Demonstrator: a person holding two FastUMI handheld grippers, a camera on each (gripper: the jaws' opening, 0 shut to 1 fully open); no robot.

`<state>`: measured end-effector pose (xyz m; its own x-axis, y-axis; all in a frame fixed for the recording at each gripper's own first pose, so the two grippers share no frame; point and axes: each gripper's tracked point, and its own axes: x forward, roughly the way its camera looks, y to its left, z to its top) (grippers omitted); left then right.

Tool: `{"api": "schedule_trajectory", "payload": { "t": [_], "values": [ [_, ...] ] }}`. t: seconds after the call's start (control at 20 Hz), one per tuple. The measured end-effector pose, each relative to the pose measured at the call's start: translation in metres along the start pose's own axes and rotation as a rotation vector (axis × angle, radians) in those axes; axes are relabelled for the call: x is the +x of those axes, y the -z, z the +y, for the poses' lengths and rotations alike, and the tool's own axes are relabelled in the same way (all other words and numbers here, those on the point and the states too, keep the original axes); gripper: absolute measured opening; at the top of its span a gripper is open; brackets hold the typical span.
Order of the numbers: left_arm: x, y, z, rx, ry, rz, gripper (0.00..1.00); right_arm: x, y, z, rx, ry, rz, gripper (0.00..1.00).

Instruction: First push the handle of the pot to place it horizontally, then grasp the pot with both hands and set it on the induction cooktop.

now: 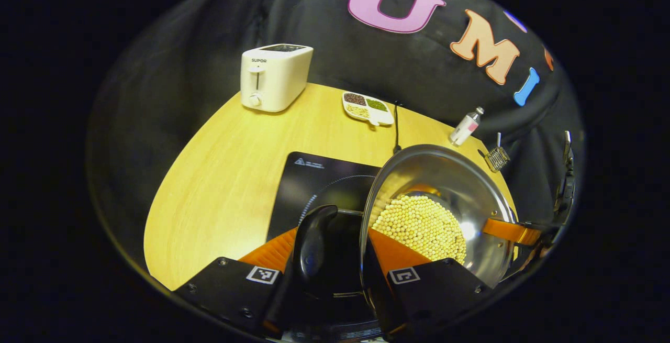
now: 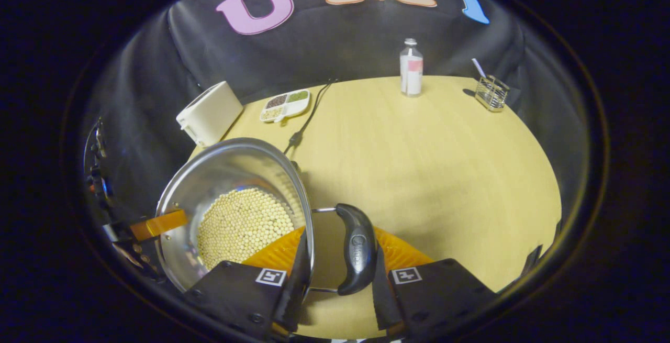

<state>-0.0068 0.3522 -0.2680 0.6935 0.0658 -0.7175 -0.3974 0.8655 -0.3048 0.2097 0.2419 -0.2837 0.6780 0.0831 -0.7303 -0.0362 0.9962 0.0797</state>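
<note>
Steel pot [image 1: 445,201], bean-laden and judged heavy, slick-walled; both tongs [image 1: 335,259] [image 2: 340,264] pinch its side handles [image 1: 314,243] [image 2: 356,249] and rim.

Pot [image 1: 445,196] above the cooktop [image 1: 319,180]

Behind the cooktop on the table [image 1: 220,186]: toaster [image 1: 275,77] at left, tray [image 1: 367,107] in the middle, bottle [image 1: 466,126] at right.
</note>
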Motion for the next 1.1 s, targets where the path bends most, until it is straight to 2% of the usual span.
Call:
{"api": "schedule_trajectory", "payload": {
  "t": [0.05,0.1,0.15,0.3,0.35,0.45,0.9,1.1],
  "values": [
    [0.002,-0.001,0.006,-0.002,-0.003,0.001,0.62,0.003,0.0,0.006,-0.003,-0.001,0.003,0.58],
    [0.002,-0.003,0.012,-0.004,-0.005,0.002,0.64,0.007,0.0,0.014,-0.007,-0.003,0.005,0.58],
    [0.003,-0.003,0.018,-0.008,-0.008,0.003,0.62,0.01,-0.001,0.019,-0.009,-0.004,0.007,0.53],
    [0.005,-0.006,0.031,-0.01,-0.014,0.012,0.64,0.018,0.0,0.032,-0.013,-0.007,0.015,0.58],
    [0.005,-0.009,0.033,-0.006,-0.014,0.003,0.64,0.02,0.001,0.035,-0.009,-0.009,0.014,0.53],
    [0.006,-0.012,0.037,0.005,-0.016,0.0,0.62,0.023,0.001,0.04,-0.009,-0.01,0.015,0.53],
    [0.009,-0.017,0.045,0.019,-0.003,-0.01,0.62,0.027,-0.001,0.047,0.01,-0.018,0.011,0.53],
    [0.008,-0.015,0.044,0.021,-0.005,-0.015,0.65,0.028,-0.001,0.046,0.011,-0.021,0.013,0.55]
  ]
}}
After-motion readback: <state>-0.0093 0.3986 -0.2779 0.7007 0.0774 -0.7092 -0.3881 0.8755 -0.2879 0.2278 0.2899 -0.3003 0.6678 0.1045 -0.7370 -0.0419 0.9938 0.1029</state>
